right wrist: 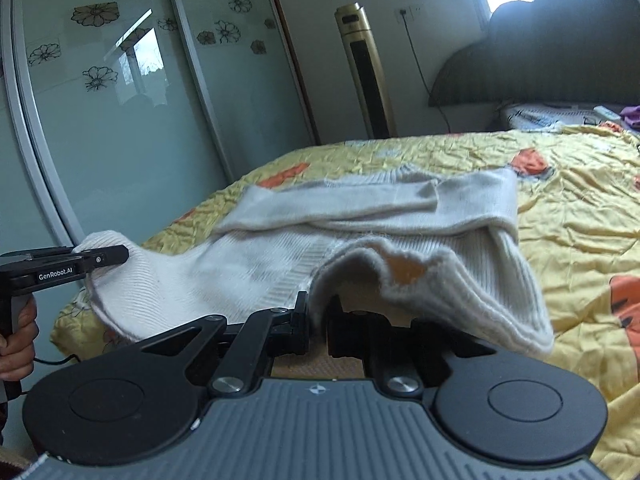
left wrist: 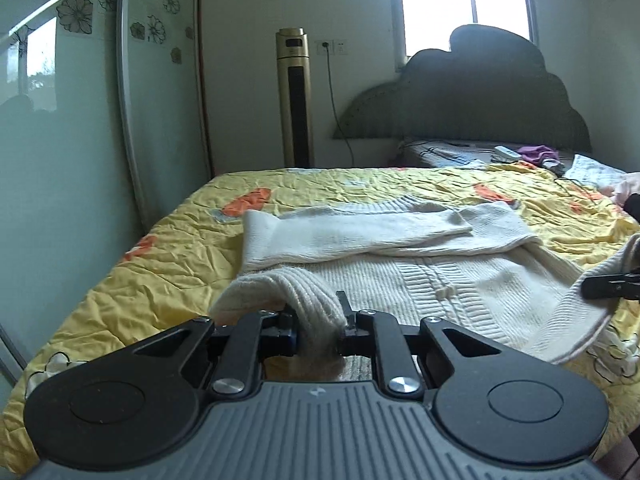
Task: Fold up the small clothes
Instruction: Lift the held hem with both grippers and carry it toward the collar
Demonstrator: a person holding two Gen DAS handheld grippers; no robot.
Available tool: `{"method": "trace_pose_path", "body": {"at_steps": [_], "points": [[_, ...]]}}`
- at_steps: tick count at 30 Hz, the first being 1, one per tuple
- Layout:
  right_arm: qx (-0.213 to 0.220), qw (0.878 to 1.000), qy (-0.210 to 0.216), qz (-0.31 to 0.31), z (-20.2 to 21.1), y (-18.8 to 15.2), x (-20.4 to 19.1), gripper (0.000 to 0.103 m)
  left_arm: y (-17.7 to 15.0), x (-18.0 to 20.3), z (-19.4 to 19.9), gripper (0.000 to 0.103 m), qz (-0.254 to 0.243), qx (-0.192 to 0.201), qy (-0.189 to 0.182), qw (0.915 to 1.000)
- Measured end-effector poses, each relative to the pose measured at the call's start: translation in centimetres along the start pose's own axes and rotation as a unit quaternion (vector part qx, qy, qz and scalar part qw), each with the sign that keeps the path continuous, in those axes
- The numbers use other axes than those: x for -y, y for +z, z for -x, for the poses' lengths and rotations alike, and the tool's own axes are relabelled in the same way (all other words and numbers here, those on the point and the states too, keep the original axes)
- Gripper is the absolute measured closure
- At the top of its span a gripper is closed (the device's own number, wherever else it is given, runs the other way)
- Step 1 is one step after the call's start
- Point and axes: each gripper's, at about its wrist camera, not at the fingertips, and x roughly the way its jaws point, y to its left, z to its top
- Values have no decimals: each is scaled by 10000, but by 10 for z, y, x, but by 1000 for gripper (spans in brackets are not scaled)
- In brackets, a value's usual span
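As seen from the left wrist view, the left gripper (left wrist: 318,326) is clamped on one corner of the ribbed hem of a cream knitted sweater (left wrist: 400,264), which lies on a yellow quilt (left wrist: 160,248) with both sleeves (left wrist: 352,228) already crossed over the chest; the rest of the garment extends forward, away from the tongs, toward the collar at the far end, while the right gripper (left wrist: 608,284) shows at the right edge, pinching the opposite hem corner. From the right wrist view, the right gripper (right wrist: 318,322) is closed on its hem corner, fabric draped over the fingers, and the left gripper (right wrist: 102,259), held by a hand (right wrist: 18,344), grips the other corner at left. Hem raised between both tongs, the long axis runs straight ahead; the coming fold probably carries the hem forward onto the sleeves, both hands equally near.
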Motion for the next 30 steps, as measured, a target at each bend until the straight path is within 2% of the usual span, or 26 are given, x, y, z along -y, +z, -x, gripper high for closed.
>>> {"method": "trace_pose_path", "body": {"at_steps": [12, 30], "points": [[286, 9992, -193, 220, 0, 9, -5, 92, 17, 12, -20, 87, -69, -145, 320, 9994], [559, 9971, -451, 247, -17, 17, -2, 92, 23, 24, -40, 87, -264, -202, 493, 9982]]}}
